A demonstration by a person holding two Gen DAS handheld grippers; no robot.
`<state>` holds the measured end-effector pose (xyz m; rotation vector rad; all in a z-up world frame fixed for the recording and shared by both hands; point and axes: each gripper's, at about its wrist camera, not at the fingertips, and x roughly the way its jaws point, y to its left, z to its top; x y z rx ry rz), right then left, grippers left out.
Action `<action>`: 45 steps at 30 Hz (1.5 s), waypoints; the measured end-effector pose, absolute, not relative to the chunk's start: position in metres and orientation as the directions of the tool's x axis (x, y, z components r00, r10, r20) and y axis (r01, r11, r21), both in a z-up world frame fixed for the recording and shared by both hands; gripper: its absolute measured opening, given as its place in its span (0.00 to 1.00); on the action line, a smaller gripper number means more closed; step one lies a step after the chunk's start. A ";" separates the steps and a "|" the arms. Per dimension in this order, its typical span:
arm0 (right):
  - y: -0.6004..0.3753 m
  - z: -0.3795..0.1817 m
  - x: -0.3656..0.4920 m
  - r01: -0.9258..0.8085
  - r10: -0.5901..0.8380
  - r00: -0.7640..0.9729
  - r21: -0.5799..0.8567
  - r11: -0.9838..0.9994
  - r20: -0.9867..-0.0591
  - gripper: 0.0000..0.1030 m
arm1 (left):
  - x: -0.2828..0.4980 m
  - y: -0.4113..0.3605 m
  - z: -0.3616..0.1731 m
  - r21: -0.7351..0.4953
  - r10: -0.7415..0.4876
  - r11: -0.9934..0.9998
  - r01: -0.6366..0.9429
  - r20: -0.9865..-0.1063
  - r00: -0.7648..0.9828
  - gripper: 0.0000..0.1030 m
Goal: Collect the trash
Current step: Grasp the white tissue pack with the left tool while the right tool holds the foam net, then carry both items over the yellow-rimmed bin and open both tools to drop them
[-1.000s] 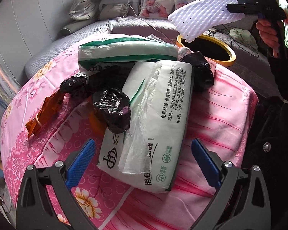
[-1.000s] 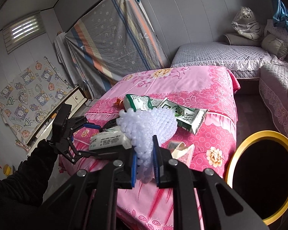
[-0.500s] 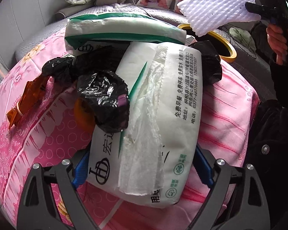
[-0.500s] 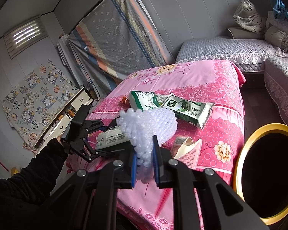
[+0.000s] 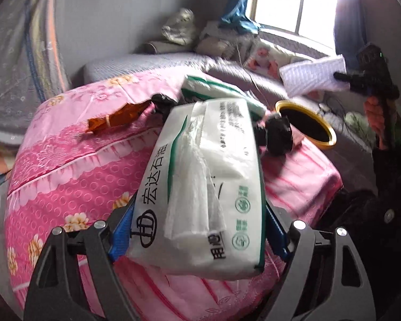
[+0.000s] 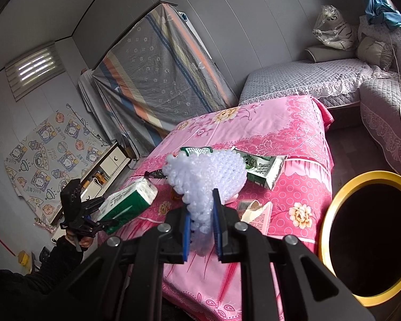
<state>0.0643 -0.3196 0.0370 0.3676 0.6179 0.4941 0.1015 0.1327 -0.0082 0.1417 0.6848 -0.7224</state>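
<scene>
We got tissue pack (image 5: 200, 187) clamped in left gripper (image 5: 197, 235), foam net (image 6: 205, 179) pinched in right gripper (image 6: 201, 230); next, both over to bin (image 6: 331, 214).

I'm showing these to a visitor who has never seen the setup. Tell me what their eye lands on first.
The white tissue pack fills the left wrist view, clamped between the jaws of the left gripper, which have just been closing on it, above the pink bedspread. In the right wrist view, the right gripper pinches a white foam net, with the yellow-rimmed bin gaping black at the right edge.
</scene>
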 end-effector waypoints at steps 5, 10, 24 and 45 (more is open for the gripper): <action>-0.330 0.037 0.060 -0.300 0.533 0.733 0.501 0.812 -0.423 0.13 | 0.071 0.156 0.017 -0.158 -0.534 0.833 0.530 -0.479 0.696 0.43; -0.330 0.027 0.065 -0.278 0.528 0.722 0.511 0.813 -0.447 0.13 | 0.113 0.159 -0.010 -0.224 -0.449 0.889 0.399 -0.599 0.663 0.15; -0.319 0.024 0.068 -0.309 0.551 0.693 0.499 0.810 -0.465 0.13 | 0.081 0.158 0.007 0.033 -0.390 0.789 0.613 -0.744 0.542 0.92; -0.332 0.009 0.076 -0.280 0.563 0.681 0.545 0.791 -0.468 0.13 | 0.077 0.128 -0.009 0.098 -0.292 0.796 0.597 -0.802 0.521 0.70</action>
